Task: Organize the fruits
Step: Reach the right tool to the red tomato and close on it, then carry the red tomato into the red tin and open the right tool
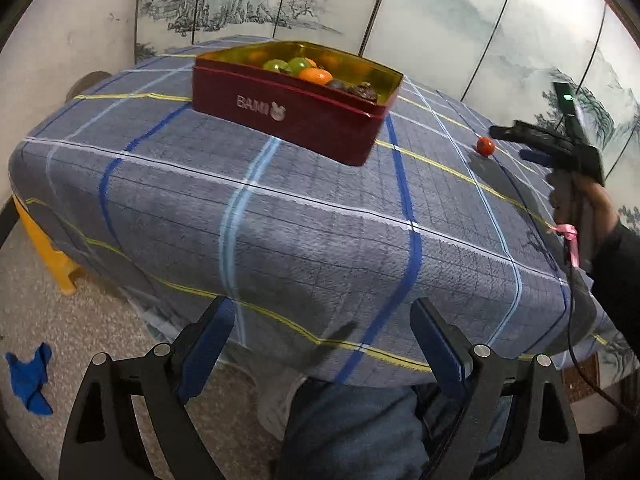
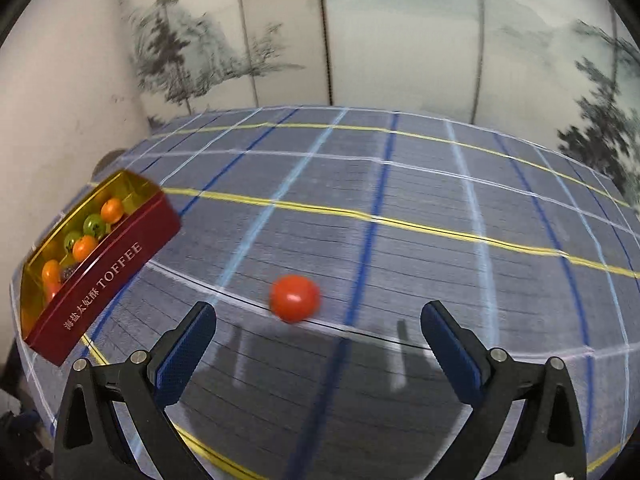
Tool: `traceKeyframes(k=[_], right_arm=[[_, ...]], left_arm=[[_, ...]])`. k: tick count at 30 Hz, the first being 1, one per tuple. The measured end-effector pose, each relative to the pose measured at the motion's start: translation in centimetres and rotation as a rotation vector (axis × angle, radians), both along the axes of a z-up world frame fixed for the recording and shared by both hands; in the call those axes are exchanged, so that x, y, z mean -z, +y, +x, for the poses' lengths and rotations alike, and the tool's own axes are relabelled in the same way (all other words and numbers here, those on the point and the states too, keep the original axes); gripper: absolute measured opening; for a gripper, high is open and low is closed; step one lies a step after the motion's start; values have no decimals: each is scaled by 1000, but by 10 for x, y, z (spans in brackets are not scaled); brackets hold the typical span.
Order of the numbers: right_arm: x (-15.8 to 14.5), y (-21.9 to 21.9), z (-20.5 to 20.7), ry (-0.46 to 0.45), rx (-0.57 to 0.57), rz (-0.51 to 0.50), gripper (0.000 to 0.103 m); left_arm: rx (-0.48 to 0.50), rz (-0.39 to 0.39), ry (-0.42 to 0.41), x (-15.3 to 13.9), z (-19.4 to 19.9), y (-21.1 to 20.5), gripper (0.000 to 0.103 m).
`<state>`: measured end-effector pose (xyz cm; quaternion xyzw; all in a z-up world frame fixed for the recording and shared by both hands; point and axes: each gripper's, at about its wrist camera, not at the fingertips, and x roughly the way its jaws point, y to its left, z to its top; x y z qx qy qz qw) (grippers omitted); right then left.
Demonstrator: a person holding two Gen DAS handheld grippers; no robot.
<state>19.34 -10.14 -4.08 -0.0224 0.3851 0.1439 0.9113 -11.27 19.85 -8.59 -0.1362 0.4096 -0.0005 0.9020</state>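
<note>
One small round red-orange fruit [image 2: 295, 298] lies loose on the checked-cloth surface [image 2: 400, 248], apart from the red metal tin [image 2: 108, 280]. Right gripper [image 2: 318, 334] fingers wide, empty; left gripper [image 1: 322, 344] likewise. Blurred view, but a nudge probably rolls it off.

red tin [image 1: 288, 116], "BAMI" on one side; "TOFFEE" with Chinese characters on another
</note>
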Motion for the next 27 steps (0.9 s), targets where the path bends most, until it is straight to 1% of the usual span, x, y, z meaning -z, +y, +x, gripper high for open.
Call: traceKeyframes(k=[1, 2, 3, 5, 7, 8, 9, 10, 12, 15, 17, 21, 27], right_arm=[[3, 4, 4, 14, 4, -6, 98], [6, 6, 10, 33, 13, -4, 86], [10, 6, 16, 58, 24, 3, 78], [18, 5, 24, 98, 42, 7, 58], [22, 11, 23, 102, 46, -18, 43], [22, 15, 23, 86, 50, -40, 36], [22, 16, 21, 80, 47, -60, 31], [21, 17, 20, 77, 44, -75, 29], [21, 21, 15, 73, 33, -103, 28], [15, 26, 3, 36, 27, -151, 28], [9, 34, 1, 19, 20, -159, 28], [-12, 55, -8, -28, -6, -158, 28], [-43, 95, -21, -78, -69, -123, 28]], left_arm=[[-5, -3, 0, -1, -1, 3, 89], [-16, -10, -1, -1, -4, 7, 89], [-24, -18, -2, -2, -7, 12, 89], [-46, -37, 0, 0, -11, 19, 89], [-58, -53, 4, 3, -13, 23, 89], [-62, -59, 5, 5, -15, 24, 89], [-65, -63, 4, 6, -16, 24, 89], [-63, -67, 2, 6, -17, 24, 89], [-59, -66, -1, 5, -18, 24, 89], [-52, -54, -11, 2, -17, 22, 89], [-54, -43, -15, 0, -15, 21, 89], [-59, -42, -7, 1, -18, 20, 89], [-76, -45, 8, 6, -23, 23, 89]])
